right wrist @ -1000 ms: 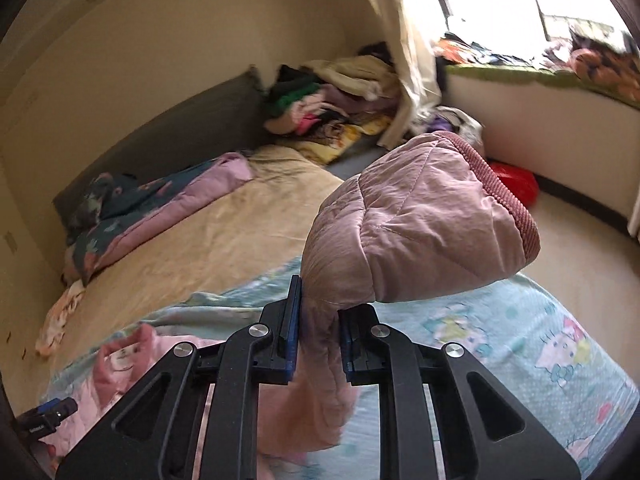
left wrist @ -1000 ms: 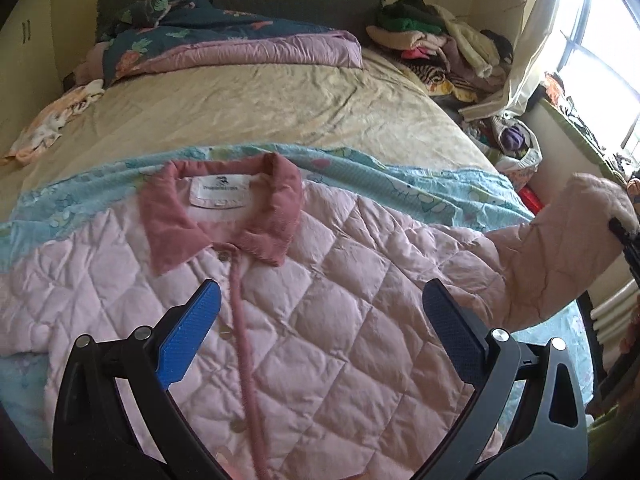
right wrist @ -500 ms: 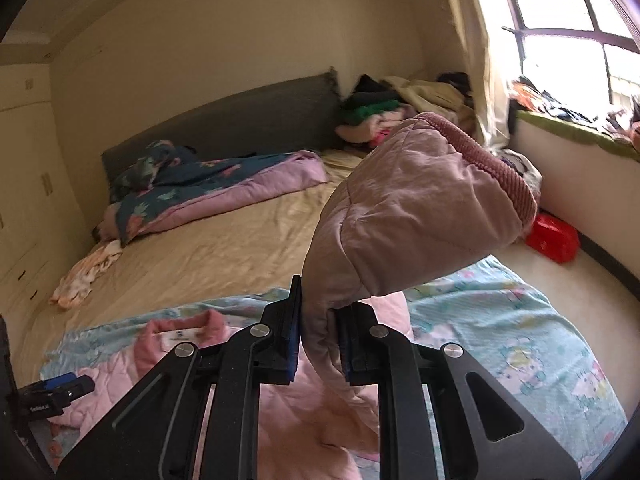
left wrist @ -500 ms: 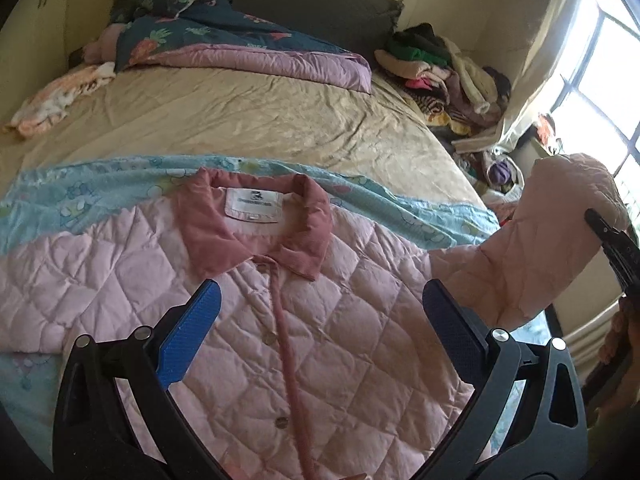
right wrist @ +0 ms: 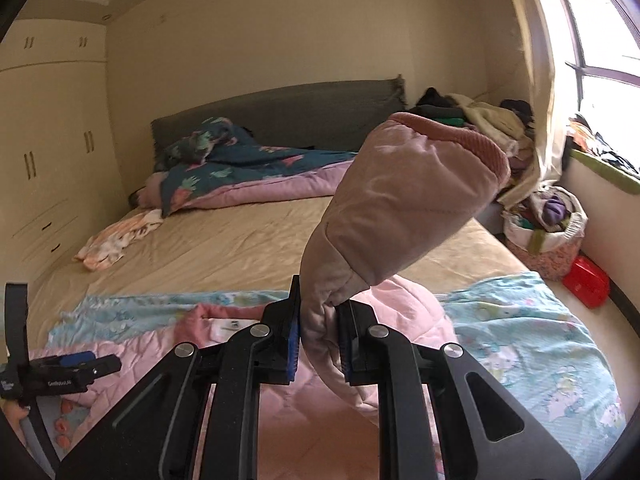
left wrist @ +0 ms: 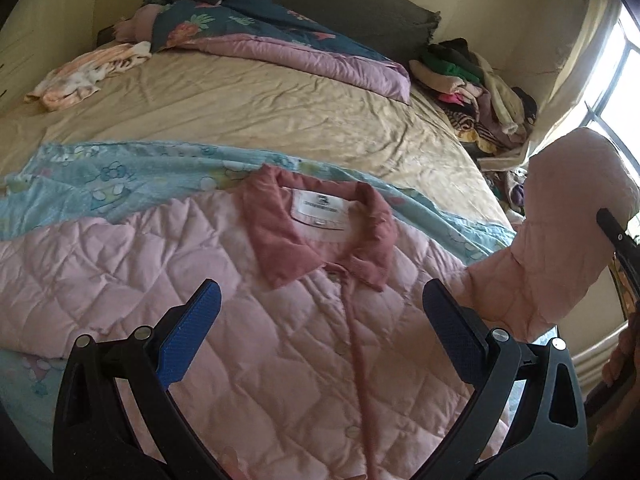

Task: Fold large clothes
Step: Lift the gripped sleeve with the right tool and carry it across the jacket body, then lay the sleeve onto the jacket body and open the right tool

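A pink quilted jacket (left wrist: 280, 320) with a darker pink collar (left wrist: 280, 232) lies front up on a light blue cartoon blanket (left wrist: 100, 184) on the bed. My left gripper (left wrist: 320, 328) is open and empty, hovering over the jacket's chest below the collar. My right gripper (right wrist: 320, 336) is shut on the jacket's right sleeve (right wrist: 400, 208) and holds it lifted above the bed, cuff up. The raised sleeve also shows at the right of the left wrist view (left wrist: 560, 240). The left gripper shows at the lower left of the right wrist view (right wrist: 76, 366).
The tan bedsheet (left wrist: 260, 112) stretches behind the jacket. A floral and purple quilt (left wrist: 280, 44) lies at the dark headboard. A small patterned garment (left wrist: 88, 76) lies far left. A clothes pile (left wrist: 472, 80) sits far right. A basket (right wrist: 548, 236) and red box (right wrist: 586, 280) stand beside the bed.
My right gripper has carried the lifted sleeve inward over the jacket body and swung its view left. My left gripper has shifted left, so the collar now sits nearer centre.
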